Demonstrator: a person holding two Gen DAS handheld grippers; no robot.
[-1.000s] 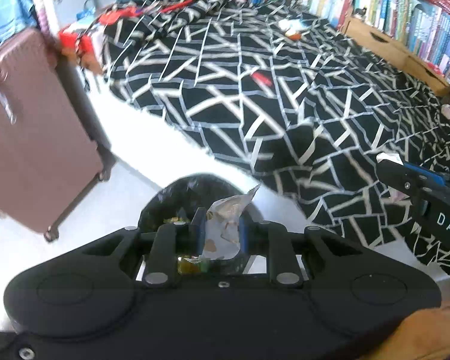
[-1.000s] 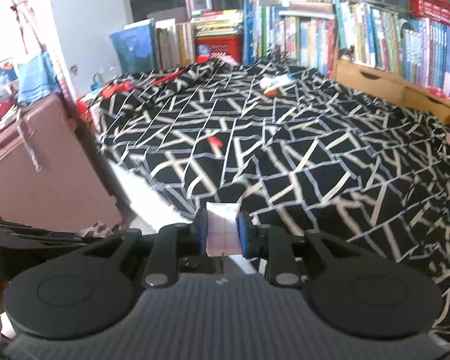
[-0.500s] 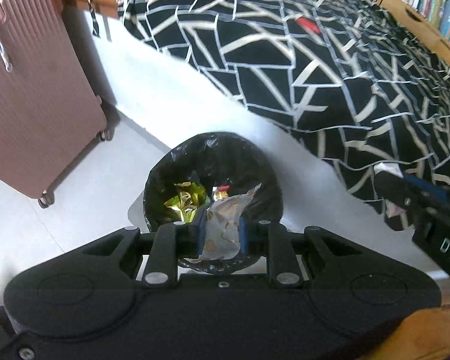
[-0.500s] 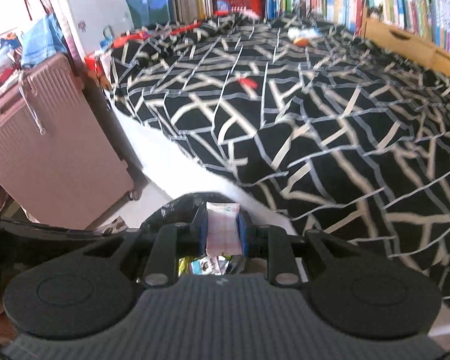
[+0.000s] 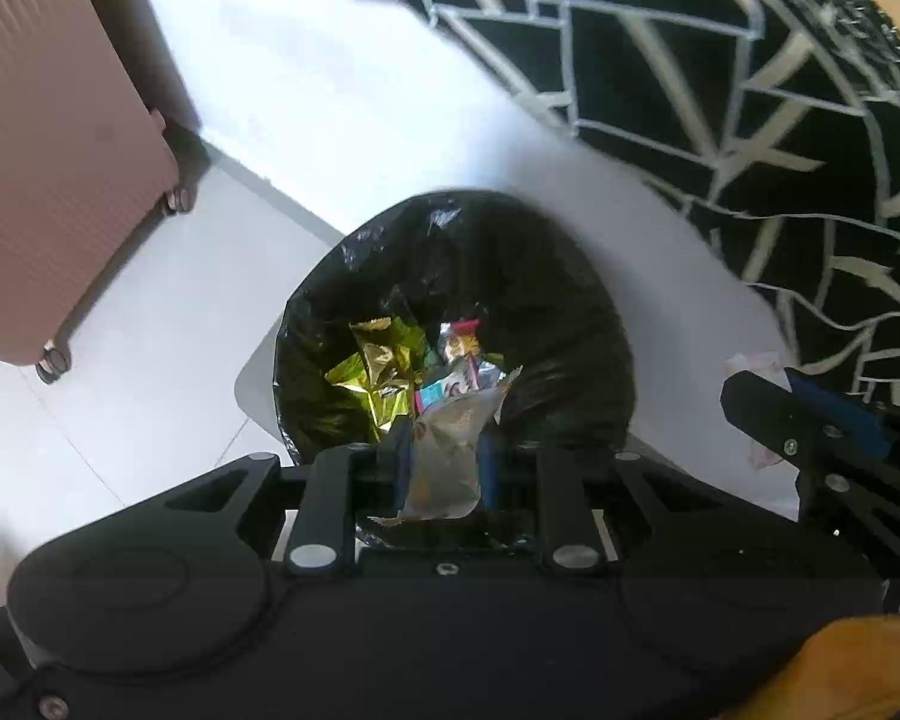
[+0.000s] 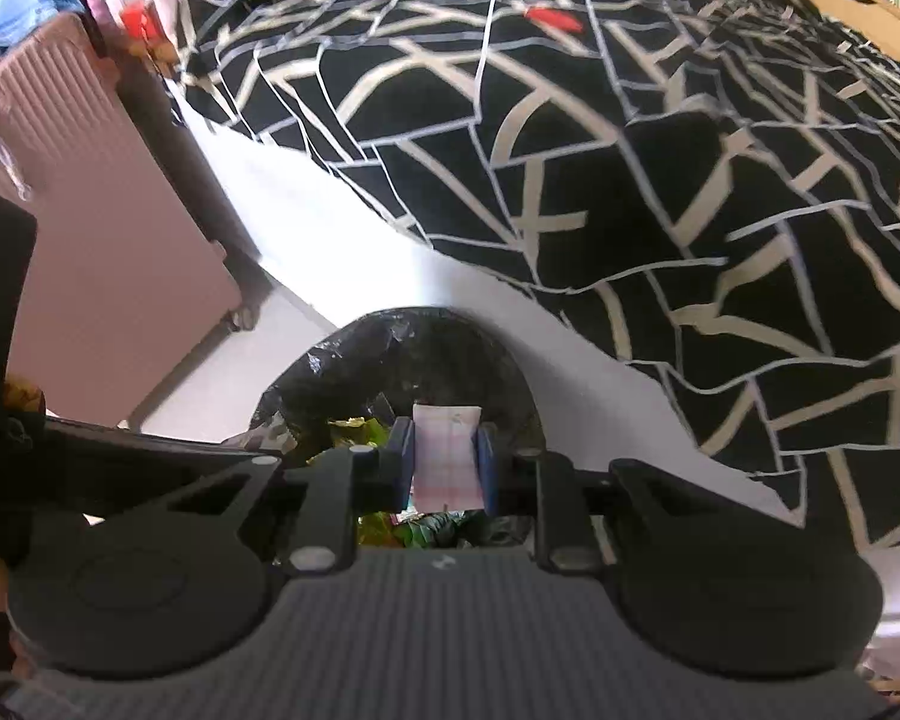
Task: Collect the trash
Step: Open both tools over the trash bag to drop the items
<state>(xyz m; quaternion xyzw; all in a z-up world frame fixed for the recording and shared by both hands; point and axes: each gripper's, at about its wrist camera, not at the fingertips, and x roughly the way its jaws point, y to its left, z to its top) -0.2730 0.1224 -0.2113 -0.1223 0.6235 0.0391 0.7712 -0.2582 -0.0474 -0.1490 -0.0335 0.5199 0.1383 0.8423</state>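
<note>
both black two-finger grippers hang over the mouth of one round bin lined with a black plastic bag (image 5: pixel 534 276), each closed on a single piece of trash. the left gripper (image 5: pixel 445 456) pinches a crumpled silver foil wrapper (image 5: pixel 450 450) between its blue pads, above the bin's near rim. the right gripper (image 6: pixel 445 462) clamps a pale pink-checked paper packet (image 6: pixel 447 456) upright between its pads, also above the near side of the opening.

the bin stands on a pale tiled floor (image 5: pixel 150 324), close against the white side of a bed (image 5: pixel 360 90) covered by a black quilt with cream geometric lines (image 6: pixel 630 150). one ribbed dusty-pink wheeled suitcase (image 5: pixel 48 150) stands to the left, with open floor between it and the bin.

only the left view looks down into the bin, onto a crumpled gold-green foil wrapper (image 5: pixel 372 372) and several small coloured wrappers (image 5: pixel 459 360) beside it; it also catches the right gripper at its right edge. the right view takes in the quilt top, with a small red scrap (image 6: pixel 549 17) lying on it.
</note>
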